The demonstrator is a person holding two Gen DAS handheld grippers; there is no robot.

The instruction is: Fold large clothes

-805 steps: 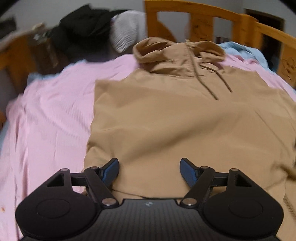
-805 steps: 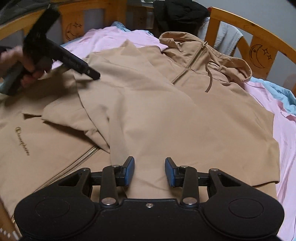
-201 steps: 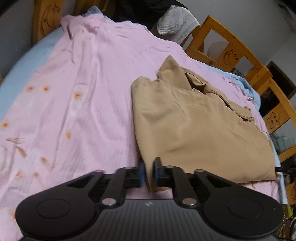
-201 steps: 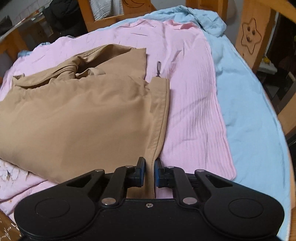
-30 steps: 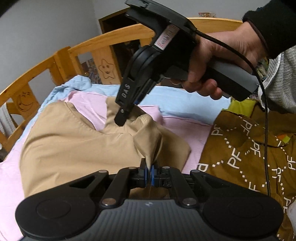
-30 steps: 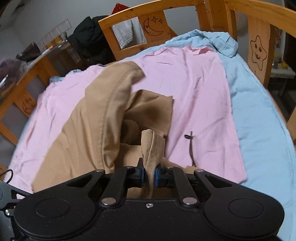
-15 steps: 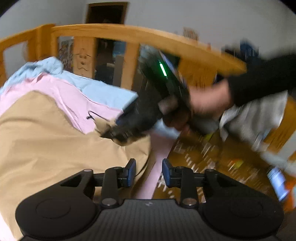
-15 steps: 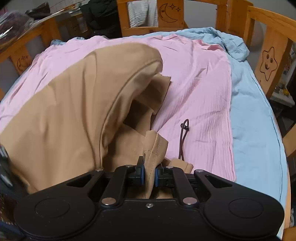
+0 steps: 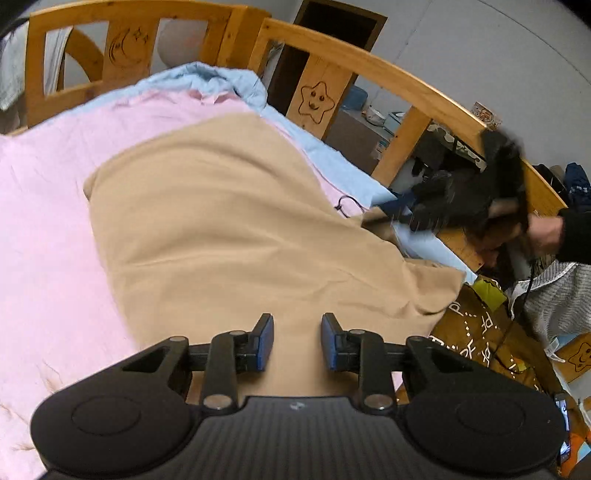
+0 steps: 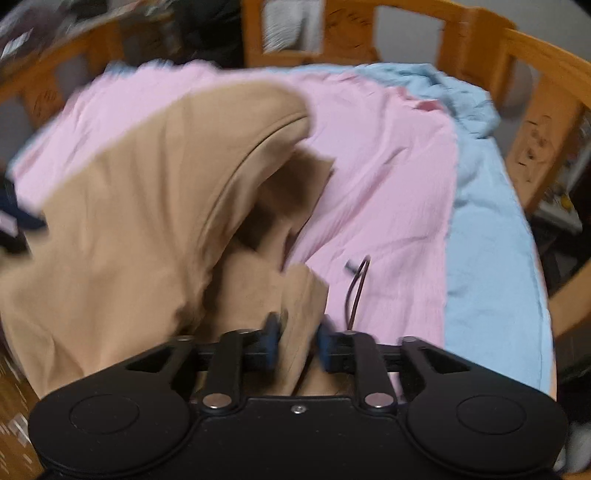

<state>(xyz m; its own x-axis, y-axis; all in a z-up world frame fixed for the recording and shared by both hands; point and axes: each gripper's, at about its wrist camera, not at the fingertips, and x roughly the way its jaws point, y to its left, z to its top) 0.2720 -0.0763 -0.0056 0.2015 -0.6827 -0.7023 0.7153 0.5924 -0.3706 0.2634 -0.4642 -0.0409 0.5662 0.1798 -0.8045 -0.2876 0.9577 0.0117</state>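
Observation:
A tan hoodie (image 9: 229,225) lies folded on the pink sheet (image 9: 48,206) of a bed. My left gripper (image 9: 297,341) is open and empty, just above the hoodie's near edge. In the right wrist view, which is blurred, the hoodie (image 10: 122,229) bulges in a loose fold. My right gripper (image 10: 297,343) is open, with a fold of the tan cloth still standing between its fingers. It shows blurred in the left wrist view (image 9: 402,218) at the hoodie's right corner. A dark drawstring (image 10: 356,286) lies on the pink sheet beside it.
Wooden bed rails (image 9: 369,70) with star and moon cutouts ring the bed. A light blue sheet (image 10: 491,236) covers the right side. A brown patterned cloth (image 9: 476,332) hangs at the near right edge. Dark clothes hang on the far rail (image 10: 207,33).
My right gripper has opened and let go of the hoodie's edge. My left gripper, open since half a second ago, has drawn back over the flattened hoodie. The hoodie has settled lower.

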